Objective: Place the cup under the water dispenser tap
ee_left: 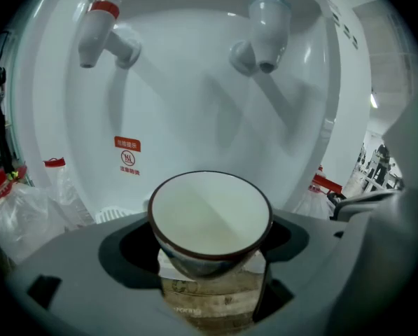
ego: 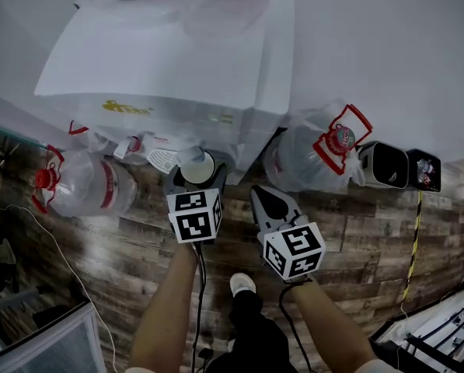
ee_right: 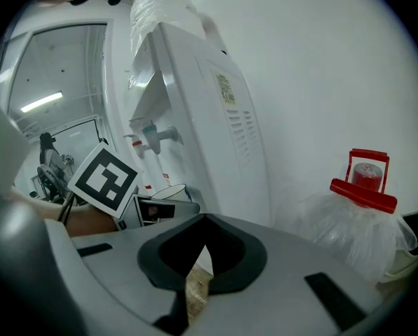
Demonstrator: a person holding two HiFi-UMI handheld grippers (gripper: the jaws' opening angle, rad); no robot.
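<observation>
Only the left gripper (ee_left: 210,252) view shows the taps (ee_left: 265,26) above its finger-clamped cup (ee_left: 210,212); the right gripper (ee_right: 201,240) has its fingers together.

Wood-plank floor (ego: 356,231) beneath the jaws (dark, weathered); white wall (ego: 387,45) ahead of them; lit ceiling strip light (ee_right: 40,102) up to their left.

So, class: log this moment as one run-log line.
left gripper: shut on cup | cup: held before water dispenser, below taps | right gripper: shut, empty
</observation>
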